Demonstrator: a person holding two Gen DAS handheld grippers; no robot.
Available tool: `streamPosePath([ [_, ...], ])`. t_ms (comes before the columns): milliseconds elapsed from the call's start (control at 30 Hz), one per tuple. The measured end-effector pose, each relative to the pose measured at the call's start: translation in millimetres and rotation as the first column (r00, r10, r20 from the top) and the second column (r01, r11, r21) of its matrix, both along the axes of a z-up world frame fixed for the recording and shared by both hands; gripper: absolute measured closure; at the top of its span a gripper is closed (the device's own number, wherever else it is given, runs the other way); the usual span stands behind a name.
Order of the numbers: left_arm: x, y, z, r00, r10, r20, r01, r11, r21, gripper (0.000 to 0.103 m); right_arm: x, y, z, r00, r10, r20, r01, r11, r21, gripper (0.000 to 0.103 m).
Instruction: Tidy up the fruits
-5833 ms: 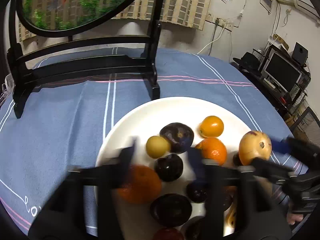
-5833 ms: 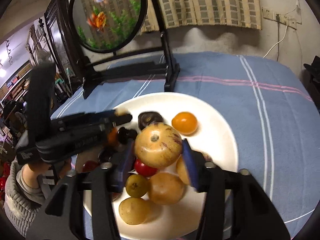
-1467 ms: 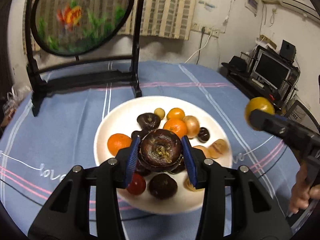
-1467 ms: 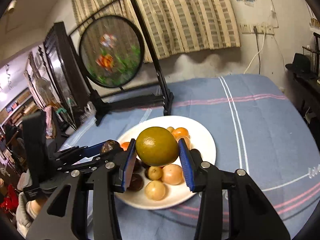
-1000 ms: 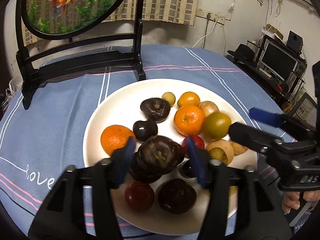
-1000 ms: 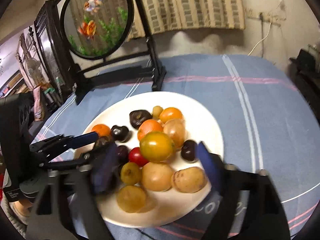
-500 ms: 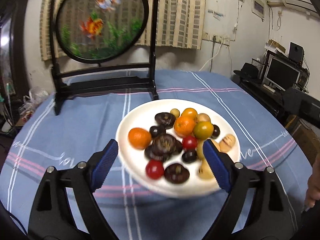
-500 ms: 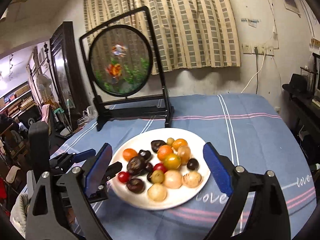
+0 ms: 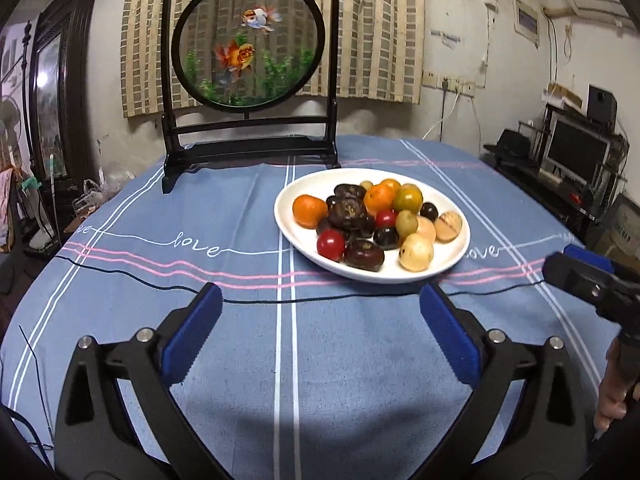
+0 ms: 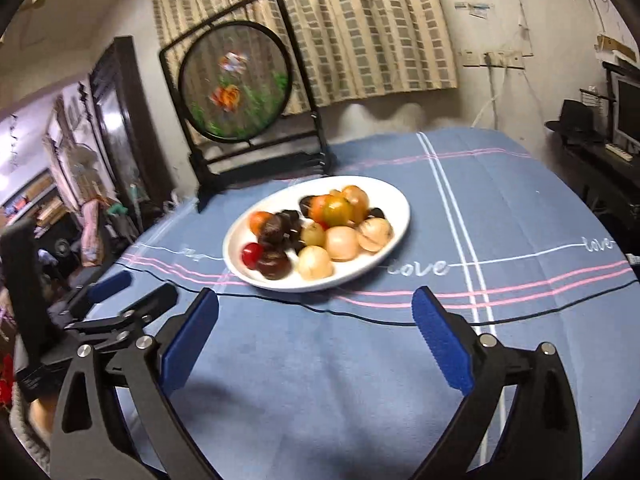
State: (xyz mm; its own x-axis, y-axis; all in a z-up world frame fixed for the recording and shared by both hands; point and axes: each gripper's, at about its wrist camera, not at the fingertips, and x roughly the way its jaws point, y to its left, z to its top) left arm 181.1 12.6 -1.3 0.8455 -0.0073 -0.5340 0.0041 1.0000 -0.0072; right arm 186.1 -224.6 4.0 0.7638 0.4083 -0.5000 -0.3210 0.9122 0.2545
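Fruits (image 9: pixel 360 222) heaped on plate (image 9: pixel 290 226) at twelve o'clock; my left gripper (image 9: pixel 320 324) and right gripper (image 10: pixel 316 326) jaws opening, empty; a careless nudge could roll the pile onto the worktop (image 9: pixel 192 280)

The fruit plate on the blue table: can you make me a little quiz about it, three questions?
1. True or false: the white plate holds only oranges.
2. What is between the blue pads of the left tool? A) a plum B) nothing, only tablecloth shows C) a cherry tomato
3. Fill in: behind the plate stands a black frame with a round goldfish picture, and the white word stitched on the cloth is ____.

Key: 1 false, there are dark, red and yellow fruits too. 2 B; its jaws are opening, as are the right tool's. 3 love.
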Motion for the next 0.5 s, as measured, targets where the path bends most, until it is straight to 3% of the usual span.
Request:
streamPosePath([
  [200, 2.1, -0.5, 1.7, 1.000, 0.008, -0.011, -0.007, 1.000, 0.012, 0.002, 6.5, 1.2, -8.3, 0.999, -0.020, -0.037, 0.019, 1.000, -0.022, 0.005],
  [500, 3.0, -2.6, 1.8, 0.998, -0.023, -0.053, 0.022, 1.000, -0.019, 0.002, 1.5, 9.5, -10.2, 1.000, 0.005, -0.026, -0.006, 0.998, -0.063, 0.005],
])
